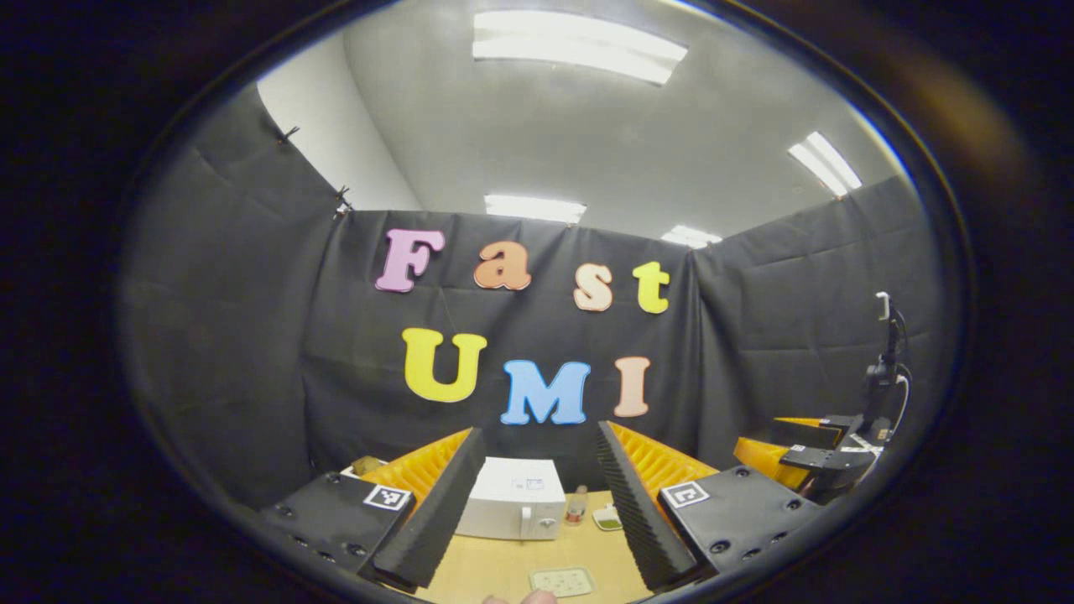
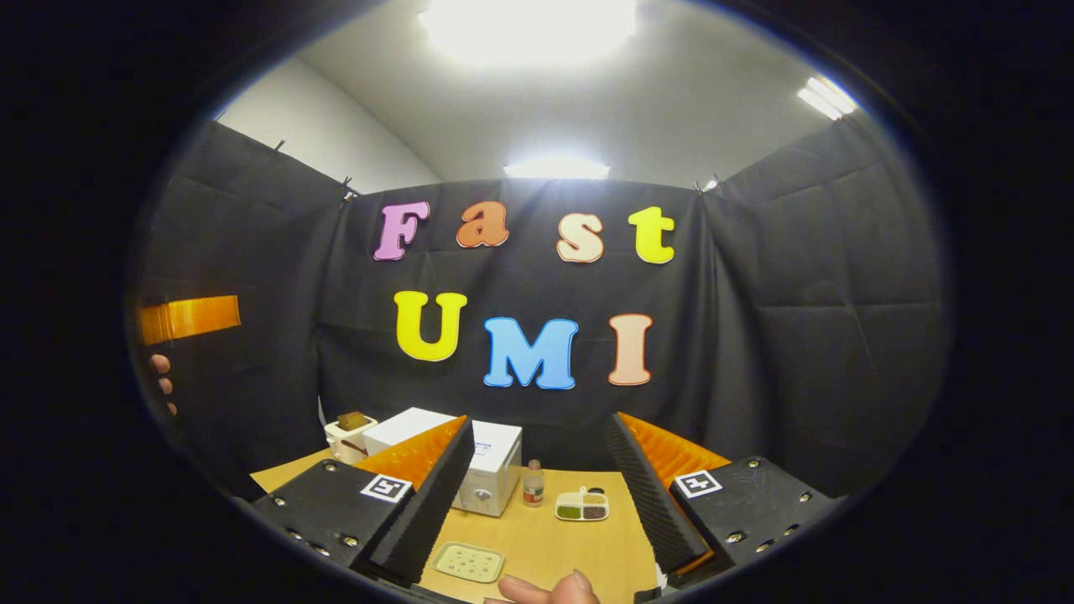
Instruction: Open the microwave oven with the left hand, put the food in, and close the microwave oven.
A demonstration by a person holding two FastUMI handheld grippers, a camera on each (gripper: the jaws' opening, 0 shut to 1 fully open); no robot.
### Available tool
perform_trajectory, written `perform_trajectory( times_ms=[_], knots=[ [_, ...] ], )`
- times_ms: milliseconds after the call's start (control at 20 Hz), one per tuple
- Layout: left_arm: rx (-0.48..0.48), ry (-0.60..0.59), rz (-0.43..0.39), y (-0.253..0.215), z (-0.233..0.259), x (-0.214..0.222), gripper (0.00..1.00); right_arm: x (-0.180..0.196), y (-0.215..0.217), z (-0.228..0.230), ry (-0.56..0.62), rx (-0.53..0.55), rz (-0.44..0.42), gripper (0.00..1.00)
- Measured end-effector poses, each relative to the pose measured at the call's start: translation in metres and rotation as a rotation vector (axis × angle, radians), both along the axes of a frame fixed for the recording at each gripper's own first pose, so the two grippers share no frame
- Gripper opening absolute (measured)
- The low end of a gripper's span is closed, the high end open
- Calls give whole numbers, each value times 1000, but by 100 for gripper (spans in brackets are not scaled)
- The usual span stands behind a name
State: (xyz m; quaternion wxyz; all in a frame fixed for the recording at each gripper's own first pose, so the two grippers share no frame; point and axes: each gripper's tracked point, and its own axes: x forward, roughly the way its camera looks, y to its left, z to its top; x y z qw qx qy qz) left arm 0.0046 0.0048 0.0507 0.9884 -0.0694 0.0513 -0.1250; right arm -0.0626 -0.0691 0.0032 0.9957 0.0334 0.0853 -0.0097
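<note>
The left gripper (image 1: 537,503) is hanging high with fingers apart, gripping nothing, the microwave (image 1: 513,507) sitting dead ahead on the table (image 1: 495,570), door closed (handle facing it). The right gripper (image 2: 537,503) is waiting likewise spread.

- Microwave oven (image 1: 513,497): white body, closed door.
- Table (image 1: 503,566): pale wood tone.
- Small bottle (image 2: 533,485): clear, red band, white cap.
- Divided tray (image 2: 582,505): white, with green, tan and dark brown fillings.
- Flat dish (image 2: 467,561): pale green, dotted.
- Cup (image 2: 350,436): white, brown contents.
- Booth wall (image 2: 797,335): black cloth.
</note>
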Motion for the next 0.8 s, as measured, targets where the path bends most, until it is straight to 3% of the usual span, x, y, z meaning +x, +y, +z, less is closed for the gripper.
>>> perform_trajectory(
  times_ms=[800],
  knots=[
    [-38, 24, 53, 68, -24, 16, 93, 34, 53, -4, -5, -37, -1, 98]
  ],
)
